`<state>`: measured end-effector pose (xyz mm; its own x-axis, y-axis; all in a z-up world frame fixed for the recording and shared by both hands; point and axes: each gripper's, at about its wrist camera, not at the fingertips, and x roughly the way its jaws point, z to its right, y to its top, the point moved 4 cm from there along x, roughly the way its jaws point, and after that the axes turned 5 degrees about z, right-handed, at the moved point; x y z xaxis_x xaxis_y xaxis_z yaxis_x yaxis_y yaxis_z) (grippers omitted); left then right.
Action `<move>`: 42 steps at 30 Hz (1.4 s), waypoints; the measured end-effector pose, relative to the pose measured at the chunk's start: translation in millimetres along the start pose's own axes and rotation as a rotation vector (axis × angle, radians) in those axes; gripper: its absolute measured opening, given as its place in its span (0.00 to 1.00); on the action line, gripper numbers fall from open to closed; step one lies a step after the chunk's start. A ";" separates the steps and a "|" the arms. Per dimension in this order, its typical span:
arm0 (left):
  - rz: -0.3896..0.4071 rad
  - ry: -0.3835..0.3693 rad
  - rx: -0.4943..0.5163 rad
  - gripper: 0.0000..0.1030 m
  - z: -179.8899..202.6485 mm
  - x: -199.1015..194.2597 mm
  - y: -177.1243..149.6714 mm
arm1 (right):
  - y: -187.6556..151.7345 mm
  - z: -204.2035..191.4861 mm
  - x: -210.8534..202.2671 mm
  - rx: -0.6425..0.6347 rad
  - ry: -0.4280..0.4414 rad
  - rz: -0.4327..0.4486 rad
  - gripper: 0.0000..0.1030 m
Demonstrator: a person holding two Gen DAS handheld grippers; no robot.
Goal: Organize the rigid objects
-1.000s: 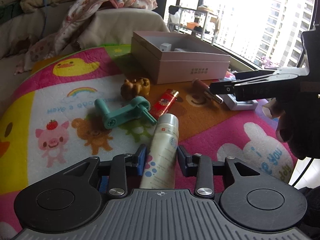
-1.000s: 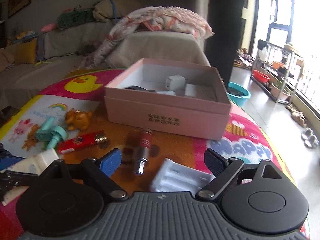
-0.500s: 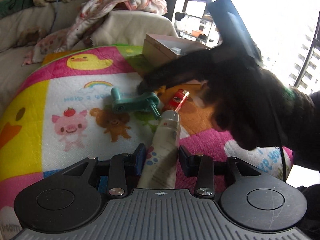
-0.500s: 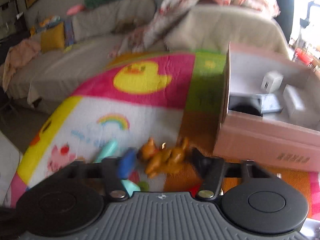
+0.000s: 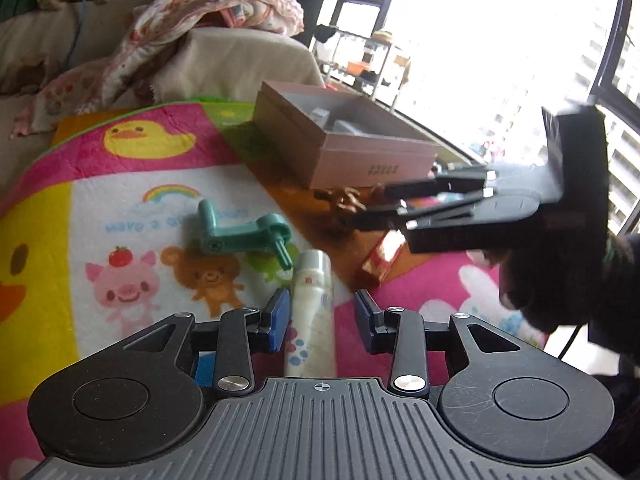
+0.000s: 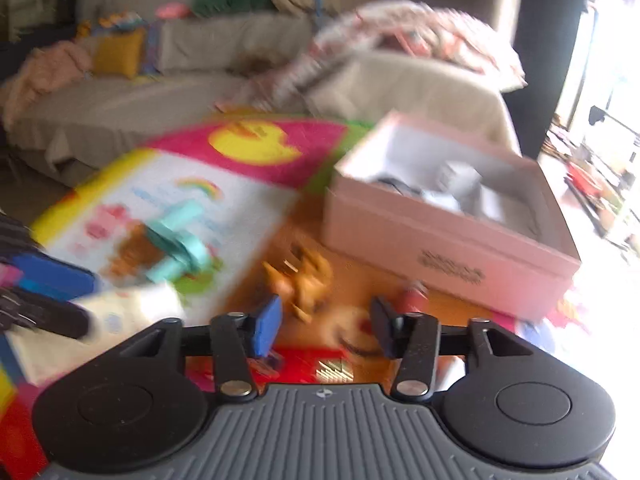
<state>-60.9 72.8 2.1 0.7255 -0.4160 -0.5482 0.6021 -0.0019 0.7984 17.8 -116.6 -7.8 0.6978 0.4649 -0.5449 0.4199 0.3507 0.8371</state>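
Note:
A white bottle (image 5: pixel 310 312) lies on the cartoon mat between the pads of my left gripper (image 5: pixel 320 316), which is open around it; whether a pad touches it is unclear. A teal crank toy (image 5: pixel 240 234), a brown animal figure (image 5: pixel 346 204) and a red lighter (image 5: pixel 380 256) lie beyond. My right gripper (image 6: pixel 324 322) is open and empty, hovering just in front of the brown figure (image 6: pixel 306 278) and over the lighter (image 6: pixel 320 364). The open pink box (image 6: pixel 448 236) stands behind, with small white and grey items inside.
The right gripper body (image 5: pixel 500 216) and gloved hand cross the right side of the left wrist view. A sofa with blankets (image 5: pixel 192 32) lies behind the mat. A small red-capped item (image 6: pixel 414 298) sits near the box. The right wrist view is blurred.
My right gripper swung back from over the brown figure and now sits lower and nearer the lighter. My left gripper's jaws have opened a little wider around the white bottle.

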 end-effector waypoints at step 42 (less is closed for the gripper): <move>-0.017 0.065 0.098 0.39 56.8 51.4 -10.7 | -69.1 44.9 -59.1 0.072 -0.094 -0.150 0.77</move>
<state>-49.0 -0.2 -20.5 0.7373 -0.3554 -0.5745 0.5816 -0.0987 0.8074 -26.4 -204.8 -31.2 0.6737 0.3328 -0.6598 0.5616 0.3497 0.7498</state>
